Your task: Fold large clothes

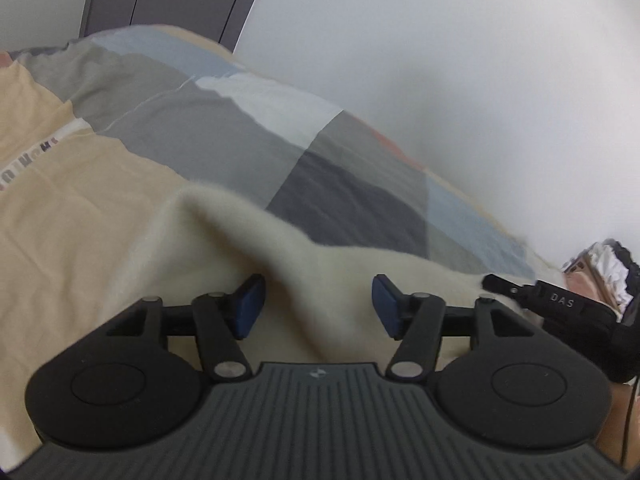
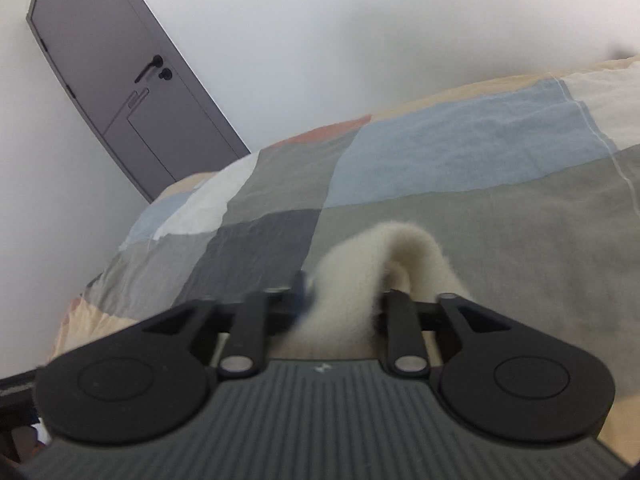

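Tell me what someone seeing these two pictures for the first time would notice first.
Probably the fluffy cream garment, humped up on the bed right in front of both grippers. In the left wrist view the left gripper stands open around a ridge of it; in the right wrist view a fold arches up between the fingers of the right gripper. Behind lie the patchwork bedspread and a grey door at upper left.

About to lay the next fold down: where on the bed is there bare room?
The patchwork duvet is bare beyond the fluffy cream garment, toward the white wall. In the left wrist view, its grey squares right of the garment's ridge are free. Near both grippers is crowded with cream fabric.
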`<control>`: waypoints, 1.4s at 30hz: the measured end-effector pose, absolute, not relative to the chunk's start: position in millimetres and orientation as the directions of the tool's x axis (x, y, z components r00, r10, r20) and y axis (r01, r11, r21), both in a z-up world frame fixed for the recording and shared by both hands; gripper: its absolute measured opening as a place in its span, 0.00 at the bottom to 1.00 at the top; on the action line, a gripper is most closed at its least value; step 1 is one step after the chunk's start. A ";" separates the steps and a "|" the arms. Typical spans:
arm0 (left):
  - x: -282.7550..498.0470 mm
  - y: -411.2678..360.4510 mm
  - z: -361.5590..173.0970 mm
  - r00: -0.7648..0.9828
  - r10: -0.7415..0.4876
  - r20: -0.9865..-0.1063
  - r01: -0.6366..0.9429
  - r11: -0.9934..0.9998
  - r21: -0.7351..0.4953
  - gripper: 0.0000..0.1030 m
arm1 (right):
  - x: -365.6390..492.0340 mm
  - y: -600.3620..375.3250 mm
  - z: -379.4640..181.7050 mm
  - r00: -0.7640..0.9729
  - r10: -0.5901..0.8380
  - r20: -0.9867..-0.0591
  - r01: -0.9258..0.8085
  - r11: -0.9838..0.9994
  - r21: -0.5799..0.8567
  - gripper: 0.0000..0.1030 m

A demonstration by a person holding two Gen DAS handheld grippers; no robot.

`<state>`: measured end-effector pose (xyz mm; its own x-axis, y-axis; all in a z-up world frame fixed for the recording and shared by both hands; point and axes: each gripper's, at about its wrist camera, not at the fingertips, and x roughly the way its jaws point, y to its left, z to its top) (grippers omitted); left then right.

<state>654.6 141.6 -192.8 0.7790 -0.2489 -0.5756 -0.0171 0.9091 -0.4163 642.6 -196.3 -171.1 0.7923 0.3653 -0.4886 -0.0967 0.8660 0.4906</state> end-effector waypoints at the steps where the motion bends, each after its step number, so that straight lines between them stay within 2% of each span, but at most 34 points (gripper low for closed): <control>1: 646.1 140.6 -185.7 0.784 -0.248 -0.570 -0.012 0.911 -0.413 0.63 | 637.5 -197.2 -166.8 0.787 0.379 -0.487 -0.102 0.858 0.503 0.45; 2: 630.7 138.2 -172.4 0.788 -0.243 -0.565 -0.011 0.913 -0.408 0.63 | 632.0 -197.8 -161.5 0.785 0.390 -0.482 -0.110 0.852 0.512 0.53; 3: 620.2 137.5 -164.9 0.792 -0.239 -0.562 -0.012 0.914 -0.405 0.63 | 622.8 -199.5 -155.5 0.786 0.394 -0.476 -0.117 0.851 0.512 0.55; 13: 466.3 122.4 -101.0 0.817 -0.264 -0.512 0.019 0.901 -0.434 0.64 | 483.8 -208.1 -89.0 0.814 0.401 -0.420 -0.202 0.873 0.444 0.55; 19: 371.8 105.5 -88.2 0.816 -0.261 -0.515 0.018 0.903 -0.429 0.64 | 394.2 -217.0 -62.2 0.816 0.406 -0.411 -0.206 0.869 0.451 0.55; 22: 327.7 100.9 -93.3 0.810 -0.267 -0.522 0.006 0.894 -0.448 0.64 | 351.0 -220.6 -54.4 0.814 0.414 -0.409 -0.210 0.865 0.456 0.55; 29: 247.8 93.9 -120.9 0.789 -0.256 -0.558 -0.036 0.889 -0.457 0.64 | 264.8 -220.2 -67.9 0.773 0.423 -0.472 -0.204 0.871 0.448 0.55; 40: 195.0 96.7 -170.2 0.752 -0.310 -0.582 -0.125 0.800 -0.587 0.64 | 186.9 -224.6 -114.5 0.709 0.451 -0.542 -0.102 0.826 0.554 0.55; 42: 193.4 98.4 -176.7 0.743 -0.332 -0.582 -0.136 0.775 -0.617 0.64 | 179.8 -226.6 -125.5 0.691 0.469 -0.550 -0.068 0.800 0.596 0.64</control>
